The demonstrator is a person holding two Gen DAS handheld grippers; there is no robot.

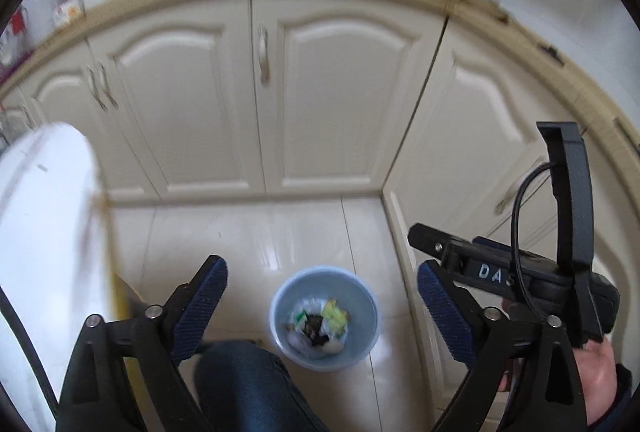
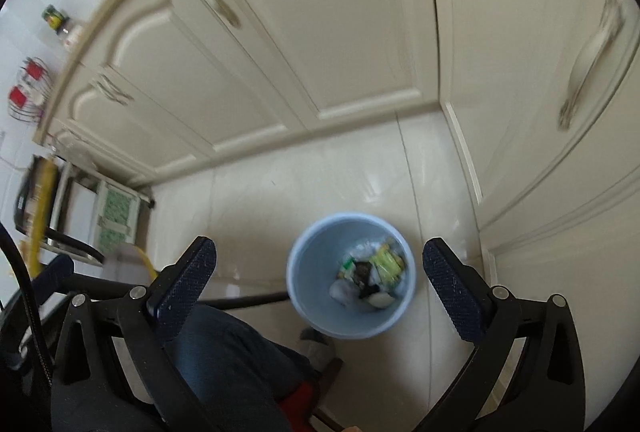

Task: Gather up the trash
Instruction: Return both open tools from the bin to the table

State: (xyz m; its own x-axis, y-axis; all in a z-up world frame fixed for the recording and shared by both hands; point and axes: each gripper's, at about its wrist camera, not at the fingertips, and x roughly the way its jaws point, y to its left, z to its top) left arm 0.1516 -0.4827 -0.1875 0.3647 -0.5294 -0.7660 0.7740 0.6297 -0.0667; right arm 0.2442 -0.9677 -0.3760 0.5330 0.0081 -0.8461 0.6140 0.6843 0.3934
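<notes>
Hovering both grippers, left (image 1: 322,312) and right (image 2: 320,288), empty with jaws spread, above the blue bin (image 2: 308,272) holding trash (image 2: 370,278), we judge collection nearly done and keep clear of its rim.

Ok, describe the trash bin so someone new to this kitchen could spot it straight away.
Find the corner where two runs of cream cabinet doors meet above the glossy pale tiled floor. Standing on the tiles just out from that corner is the bin. It is a small round pale-blue bucket, open-topped, with crumpled wrappers at the bottom, the only blue container on the floor.
</notes>
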